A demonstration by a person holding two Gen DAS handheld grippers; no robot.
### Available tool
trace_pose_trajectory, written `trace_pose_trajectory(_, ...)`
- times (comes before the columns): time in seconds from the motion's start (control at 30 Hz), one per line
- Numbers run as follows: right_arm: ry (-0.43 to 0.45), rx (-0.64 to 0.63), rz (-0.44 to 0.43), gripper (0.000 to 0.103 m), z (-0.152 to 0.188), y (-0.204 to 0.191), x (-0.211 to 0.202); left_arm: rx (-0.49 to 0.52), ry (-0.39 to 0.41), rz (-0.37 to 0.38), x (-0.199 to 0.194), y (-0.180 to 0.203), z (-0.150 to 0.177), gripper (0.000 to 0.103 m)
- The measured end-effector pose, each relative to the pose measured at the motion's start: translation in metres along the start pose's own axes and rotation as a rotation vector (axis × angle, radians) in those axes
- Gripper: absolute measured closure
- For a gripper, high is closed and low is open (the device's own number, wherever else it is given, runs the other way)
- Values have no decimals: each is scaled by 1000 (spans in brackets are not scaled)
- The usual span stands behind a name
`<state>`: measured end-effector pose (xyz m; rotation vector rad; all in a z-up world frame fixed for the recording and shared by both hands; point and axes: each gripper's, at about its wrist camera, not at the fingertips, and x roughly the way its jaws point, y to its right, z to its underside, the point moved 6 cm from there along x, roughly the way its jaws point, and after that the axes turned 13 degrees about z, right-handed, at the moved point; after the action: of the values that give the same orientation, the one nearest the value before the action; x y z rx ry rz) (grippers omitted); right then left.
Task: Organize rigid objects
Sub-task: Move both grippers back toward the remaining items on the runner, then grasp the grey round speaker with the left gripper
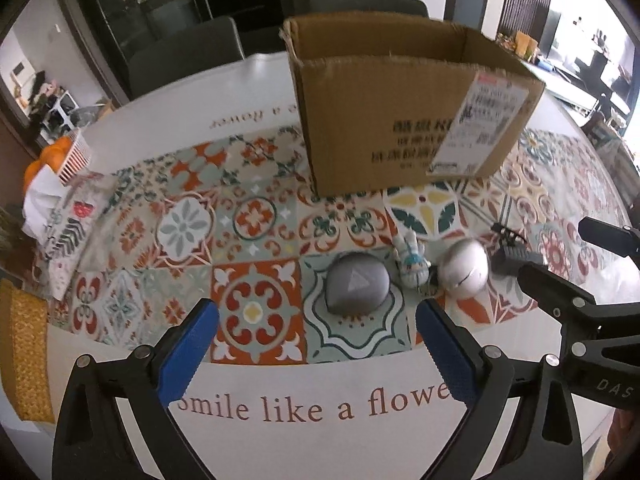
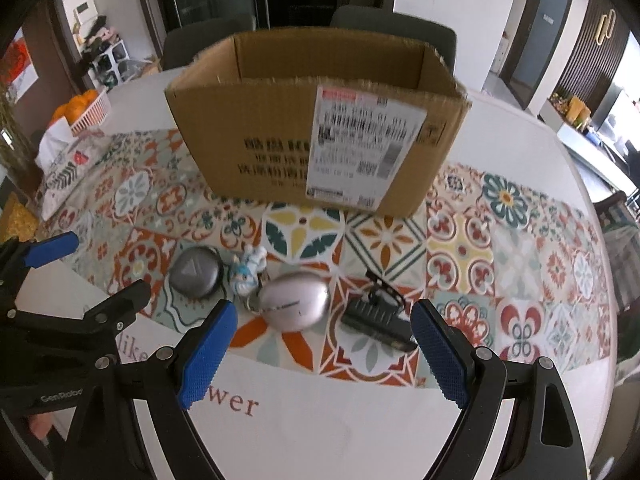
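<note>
An open cardboard box [image 1: 400, 120] stands on the patterned mat, also in the right wrist view [image 2: 272, 136]. In front of it lie a grey rounded case with a triangle mark [image 1: 357, 287] [image 2: 196, 272], a small white-and-blue figurine [image 1: 412, 264] [image 2: 249, 270], a silver egg-shaped case [image 1: 464, 267] [image 2: 295, 305] and a black clip-like gadget [image 1: 512, 252] [image 2: 378, 318]. My left gripper [image 1: 318, 322] is open, just short of the grey case. My right gripper [image 2: 322, 328] is open, near the silver case and black gadget; it also shows in the left wrist view [image 1: 576, 256].
The round white table [image 1: 320, 432] carries a tiled mat [image 2: 500, 248]. At the left edge are a white basket of oranges [image 1: 60, 156] [image 2: 86, 112], a patterned tissue pouch [image 1: 68, 224] and a yellow woven mat [image 1: 24, 344]. Dark chairs [image 1: 188, 52] stand behind the table.
</note>
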<state>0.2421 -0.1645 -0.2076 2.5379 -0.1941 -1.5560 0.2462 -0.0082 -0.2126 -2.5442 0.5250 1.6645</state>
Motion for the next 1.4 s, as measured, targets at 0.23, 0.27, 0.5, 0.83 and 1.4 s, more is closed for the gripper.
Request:
trace_pose_trajectory(0.23, -64, 6, 7, 15, 12, -2, 21, 2, -73, 59, 31, 2, 7, 6)
trace_pose_trajectory(0.27, -73, 7, 7, 15, 13, -2, 24, 5, -82, 68, 36, 3, 8, 6)
trace_pose_trajectory(0.5, -136, 5, 10, 15, 20, -3, 45, 21, -136, 96, 65, 6, 6, 11)
trace_pose_trajectory(0.83, -162, 8, 9, 15, 15, -8, 58, 11, -169, 115, 90, 2, 0, 25)
trace_pose_trajectory(1.4, -175, 14, -1, 15, 12, -10, 66, -15, -147, 150, 112, 4, -11, 48)
